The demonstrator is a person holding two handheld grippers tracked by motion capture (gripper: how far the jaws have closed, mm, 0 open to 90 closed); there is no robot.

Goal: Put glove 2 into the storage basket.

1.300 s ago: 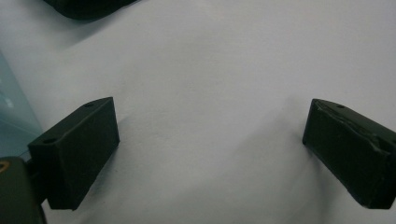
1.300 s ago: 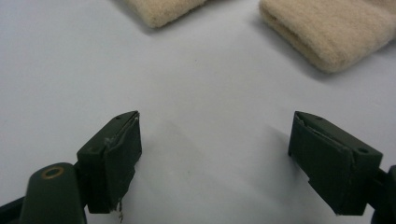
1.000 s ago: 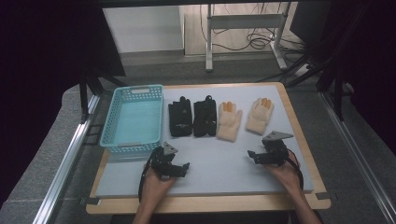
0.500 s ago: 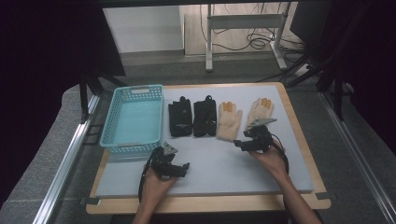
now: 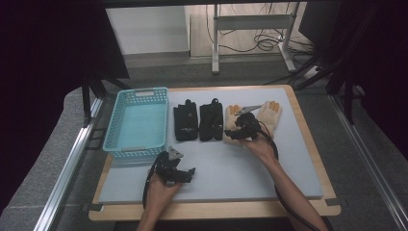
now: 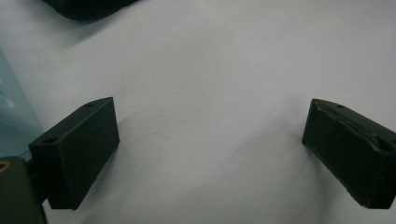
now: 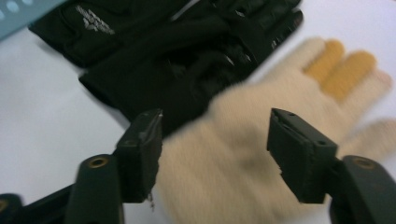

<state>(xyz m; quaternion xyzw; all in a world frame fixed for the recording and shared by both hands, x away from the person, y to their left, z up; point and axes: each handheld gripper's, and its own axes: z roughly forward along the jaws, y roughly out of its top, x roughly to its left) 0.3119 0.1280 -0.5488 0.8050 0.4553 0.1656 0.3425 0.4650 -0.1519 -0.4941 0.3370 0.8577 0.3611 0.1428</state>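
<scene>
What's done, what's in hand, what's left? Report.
Done: nothing, the basket is empty. In hand: the right gripper straddles one cream glove, fingers just closing, not yet gripping. Left: it, the other cream glove and both black gloves, all on the mat.

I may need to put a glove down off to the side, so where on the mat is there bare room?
Bare patches: the grey mat in front of the gloves, between the left gripper and the mat's right edge, and the blue basket. Crowded: the far row, black gloves beside cream gloves, where the right gripper hovers.

Mat [image 5: 231, 163] evenly lit, surroundings dark; cream glove [image 7: 243, 158] motion-blurred; soft shadows.
</scene>
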